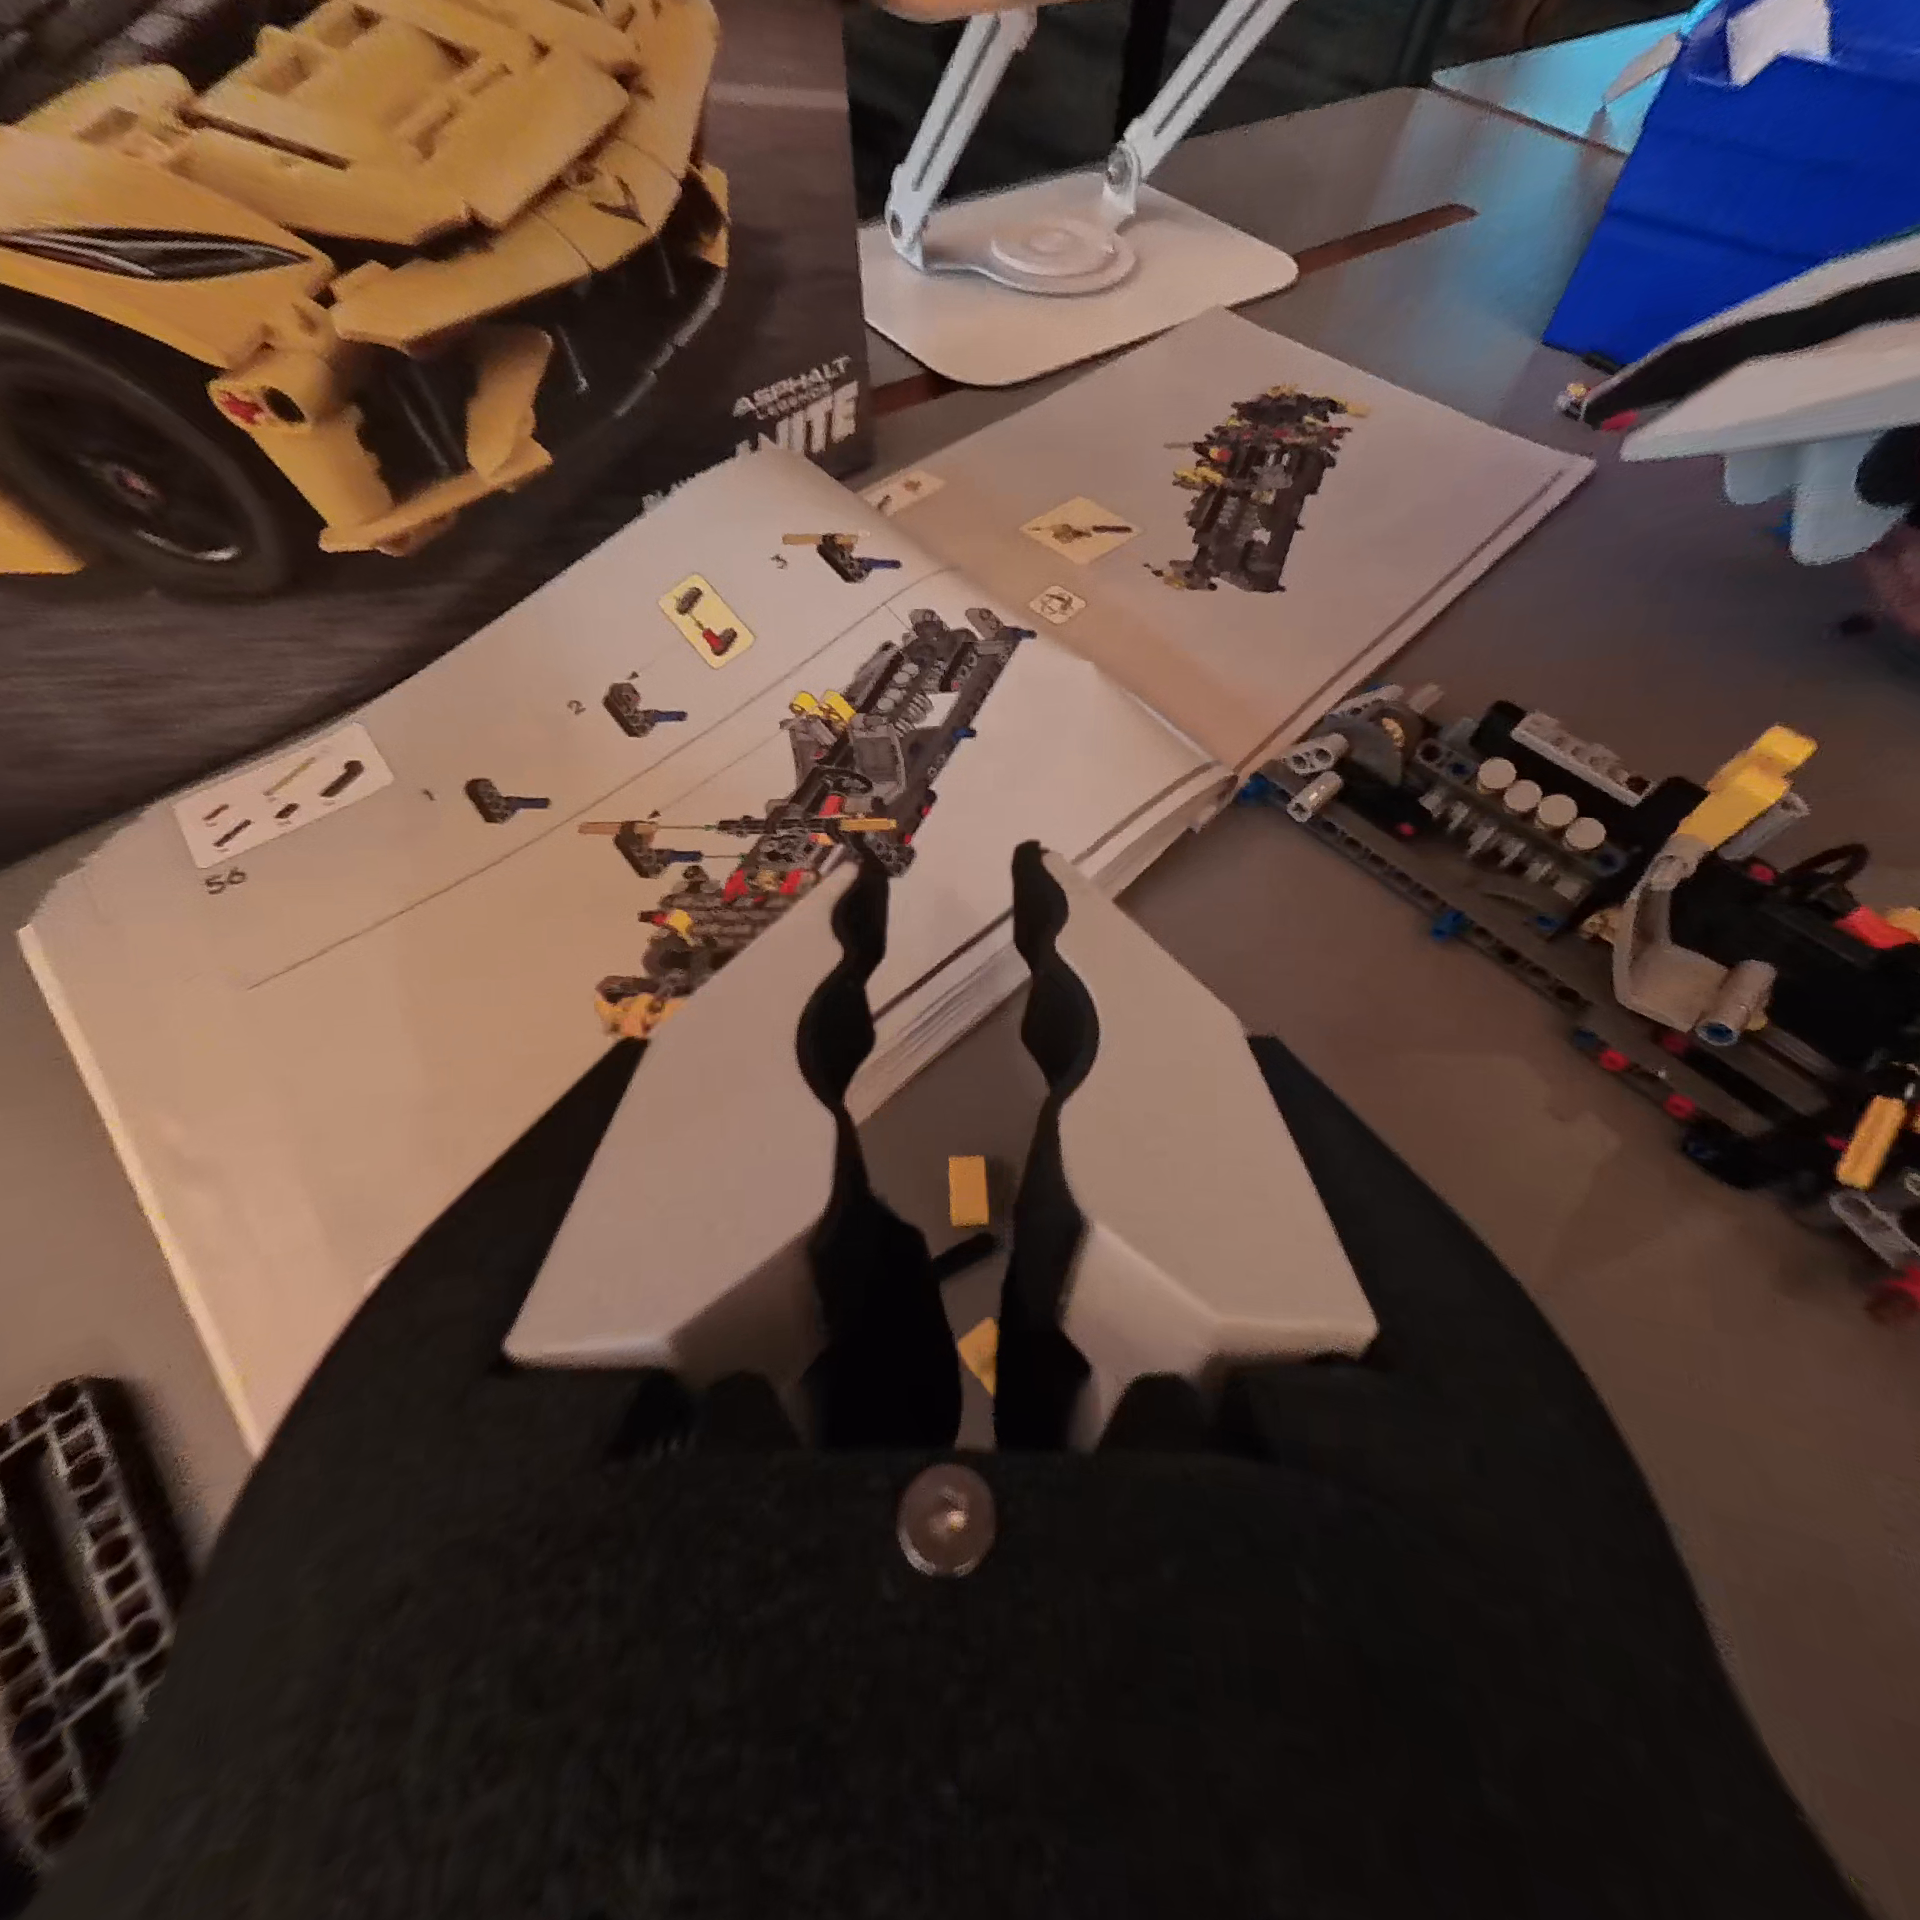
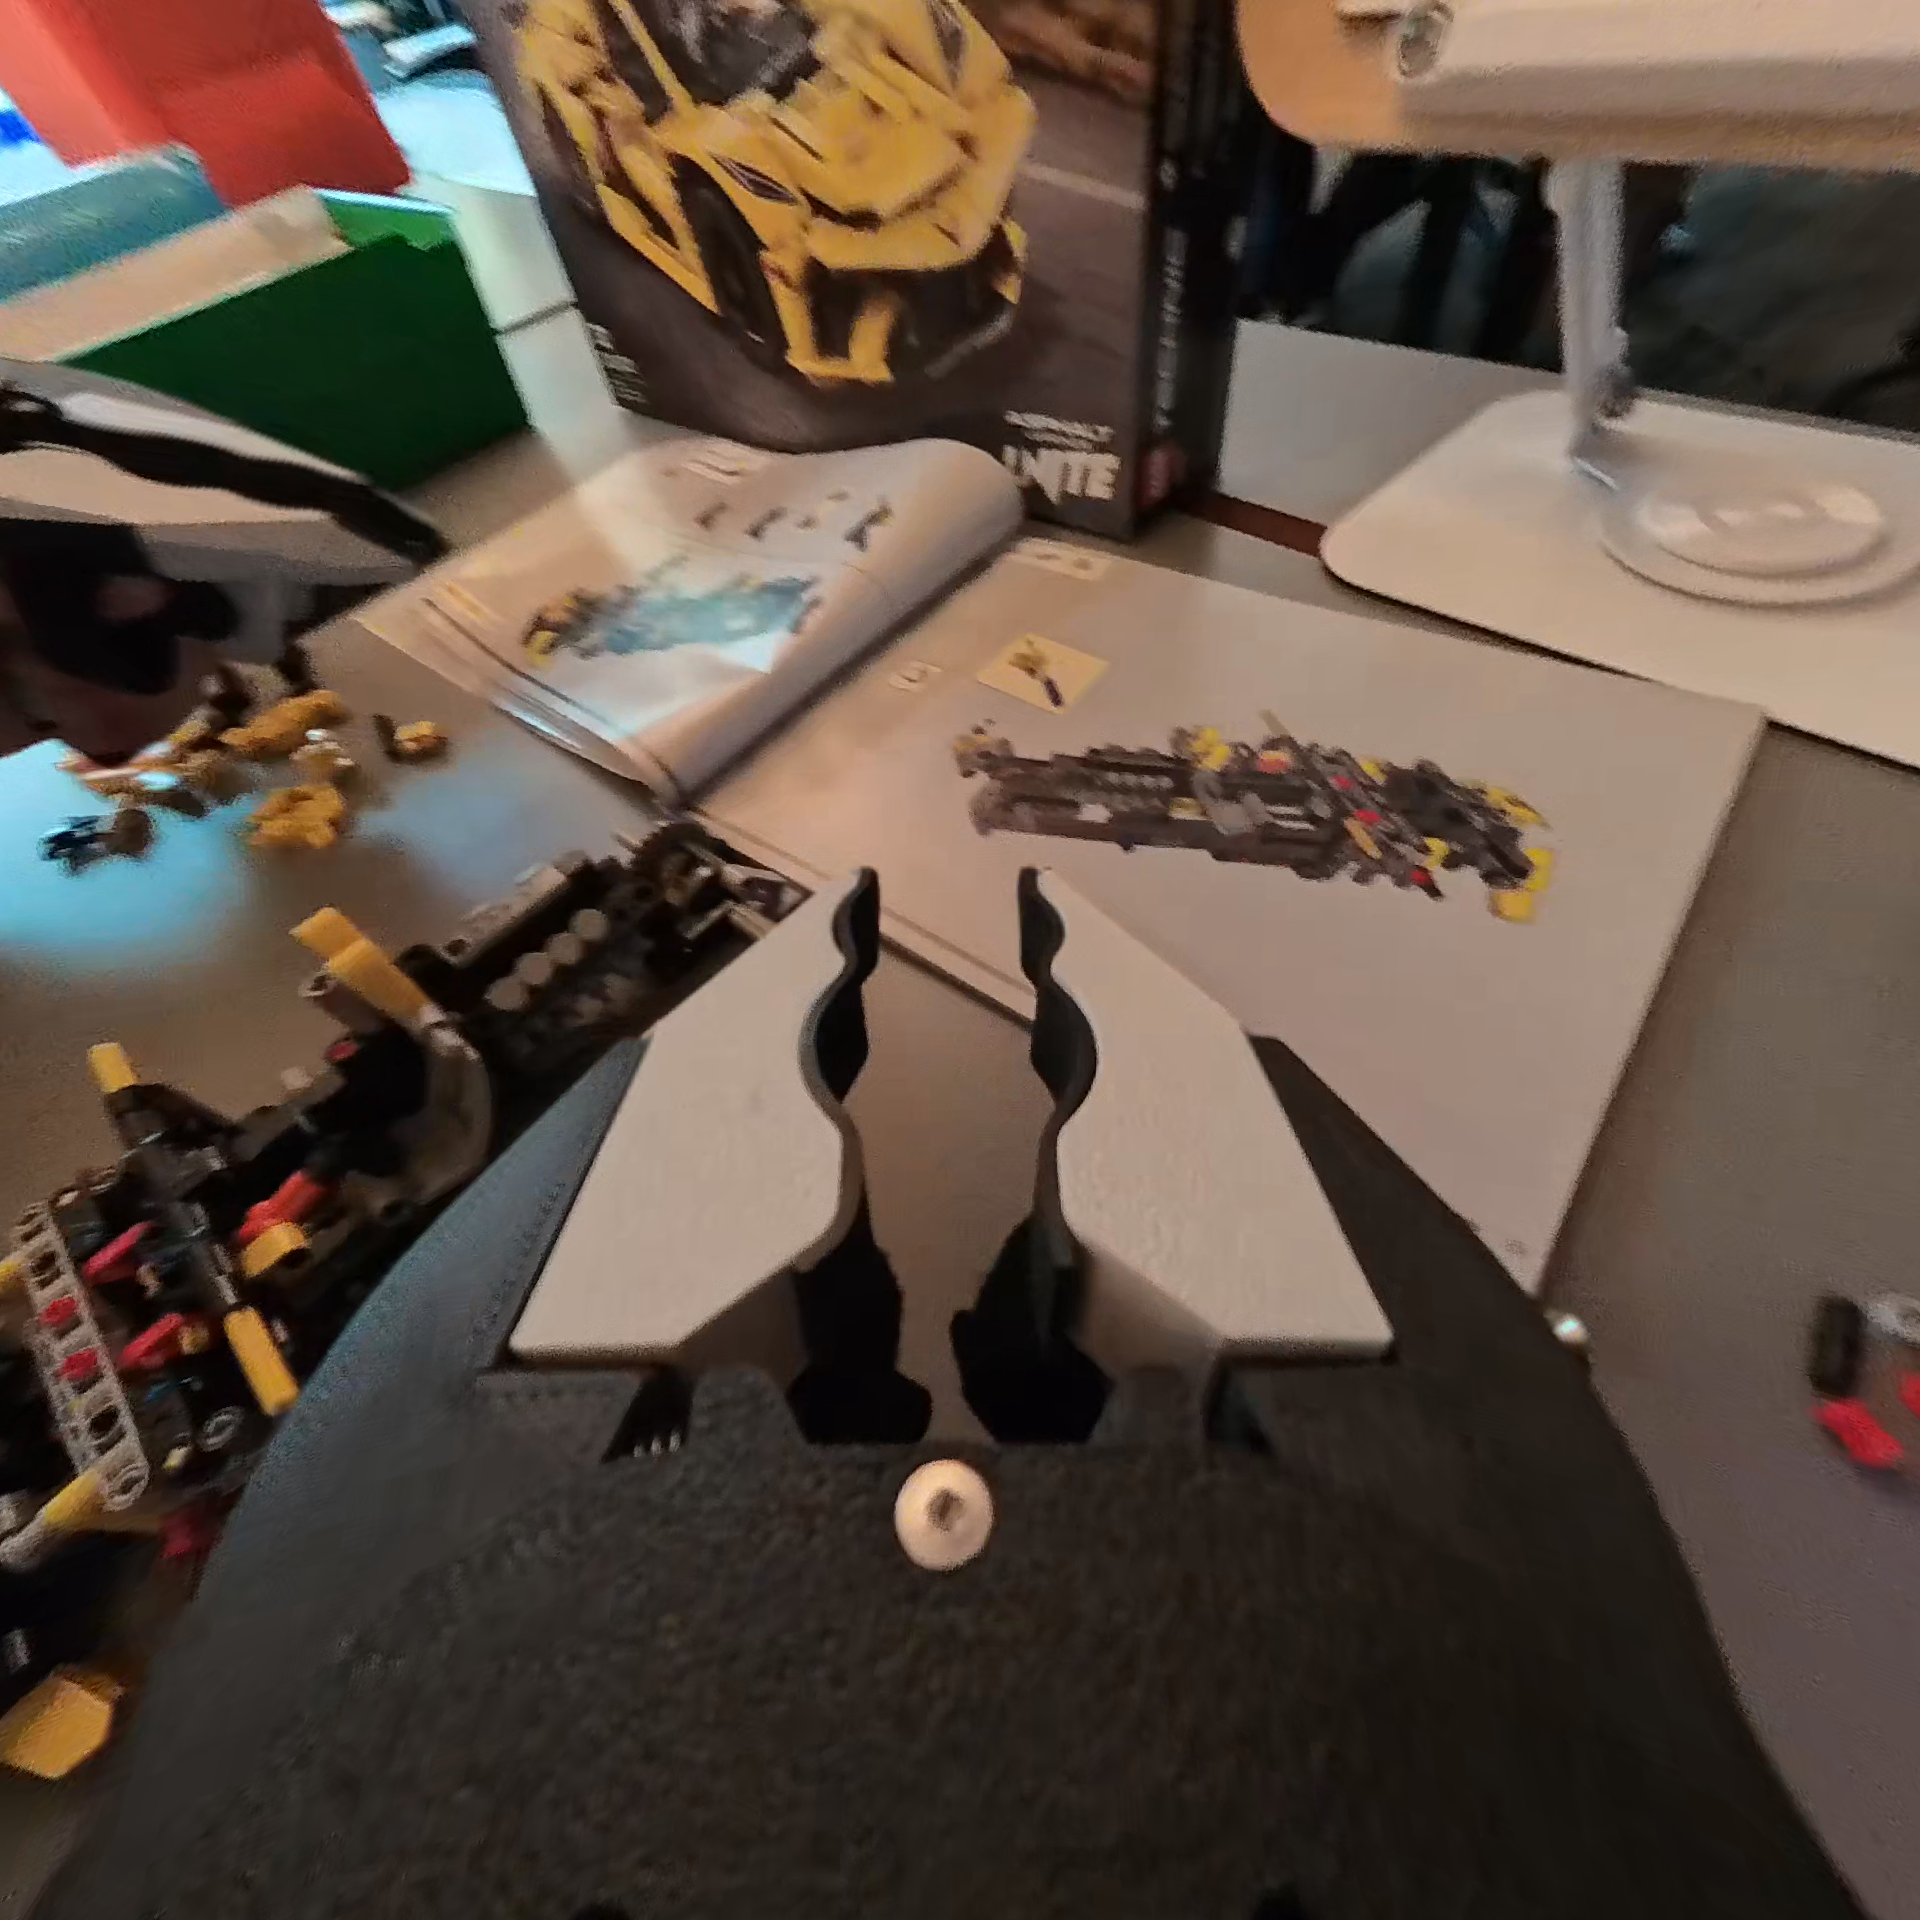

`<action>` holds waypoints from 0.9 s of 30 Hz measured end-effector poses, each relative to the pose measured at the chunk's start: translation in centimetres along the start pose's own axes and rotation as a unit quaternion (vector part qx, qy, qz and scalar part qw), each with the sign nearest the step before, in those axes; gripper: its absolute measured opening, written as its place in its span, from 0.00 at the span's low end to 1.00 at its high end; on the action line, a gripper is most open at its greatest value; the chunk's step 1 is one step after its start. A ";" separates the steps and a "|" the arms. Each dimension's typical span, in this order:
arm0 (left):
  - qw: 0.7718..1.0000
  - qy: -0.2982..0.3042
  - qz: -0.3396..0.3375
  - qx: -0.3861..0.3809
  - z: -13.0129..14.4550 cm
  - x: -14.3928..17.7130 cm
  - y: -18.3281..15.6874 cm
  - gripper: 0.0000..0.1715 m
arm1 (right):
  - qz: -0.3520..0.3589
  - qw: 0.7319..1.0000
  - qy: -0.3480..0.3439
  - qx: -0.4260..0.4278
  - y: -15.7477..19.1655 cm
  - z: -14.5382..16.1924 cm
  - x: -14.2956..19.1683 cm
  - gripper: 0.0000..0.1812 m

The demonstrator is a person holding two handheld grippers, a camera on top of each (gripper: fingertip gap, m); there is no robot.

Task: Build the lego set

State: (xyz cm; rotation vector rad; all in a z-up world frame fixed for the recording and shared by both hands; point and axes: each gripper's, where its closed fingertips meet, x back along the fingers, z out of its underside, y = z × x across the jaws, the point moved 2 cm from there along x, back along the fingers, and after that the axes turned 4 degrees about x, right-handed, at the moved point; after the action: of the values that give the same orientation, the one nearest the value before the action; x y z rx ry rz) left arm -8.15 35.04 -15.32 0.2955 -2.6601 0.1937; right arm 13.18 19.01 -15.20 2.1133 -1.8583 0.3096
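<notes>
The half-built car chassis (image 1: pixel 1621 914), black and grey with yellow and red pins, lies on the table to the right of the open instruction booklet (image 1: pixel 436 935). My left gripper (image 1: pixel 951 868) is open and empty, hovering over the booklet's lower edge; a small yellow piece (image 1: pixel 968 1190) lies on the table below its fingers. In the right wrist view my right gripper (image 2: pixel 948 894) is open and empty above the booklet (image 2: pixel 1351 987), with the chassis (image 2: pixel 312 1143) to its lower left. The other gripper (image 2: pixel 156 499) shows at the far left.
The set's box (image 1: pixel 364 312) with the yellow car picture stands behind the booklet. A white lamp base (image 1: pixel 1070 281) sits at the back. A black beam frame (image 1: pixel 73 1558) lies lower left. Loose yellow pieces (image 2: pixel 281 769) and small red and black pieces (image 2: pixel 1860 1382) lie on the table. A blue box (image 1: pixel 1745 197) stands at the right. Tip to tip, the grippers are about 25 centimetres apart. From my left tips it is roughly 7 centimetres to the small yellow piece (image 1: pixel 968 1190); from my right, 25 centimetres.
</notes>
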 end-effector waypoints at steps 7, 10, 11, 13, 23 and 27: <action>0.999 0.045 0.028 0.003 1.8 -1.3 -0.9 0.19 | 0.042 0.998 0.038 0.022 -1.5 1.1 0.1 0.14; 0.998 0.030 0.052 0.020 1.4 -1.0 -0.9 0.13 | 0.040 0.998 0.048 0.031 -1.4 1.9 -0.3 0.12; 0.997 0.024 0.062 0.028 1.3 -0.8 -0.9 0.11 | 0.043 0.997 0.050 0.028 -1.5 2.0 -0.4 0.11; 0.995 0.007 0.086 0.045 0.7 -0.3 -1.0 0.07 | 0.041 0.997 0.055 0.019 -1.5 2.2 -0.5 0.09; 0.993 -0.024 0.109 0.027 -0.8 0.6 -2.4 0.11 | 0.073 0.995 0.061 -0.005 -3.2 2.2 0.3 0.11; 0.994 -0.014 0.105 0.007 -0.3 0.2 -2.9 0.13 | 0.082 0.994 0.069 0.000 -3.5 2.4 0.3 0.18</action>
State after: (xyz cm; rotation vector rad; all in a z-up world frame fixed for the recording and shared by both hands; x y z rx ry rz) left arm -7.47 32.25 -14.67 0.0204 -2.7168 0.2757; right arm 16.54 18.28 -17.63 1.8918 -1.9523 0.4798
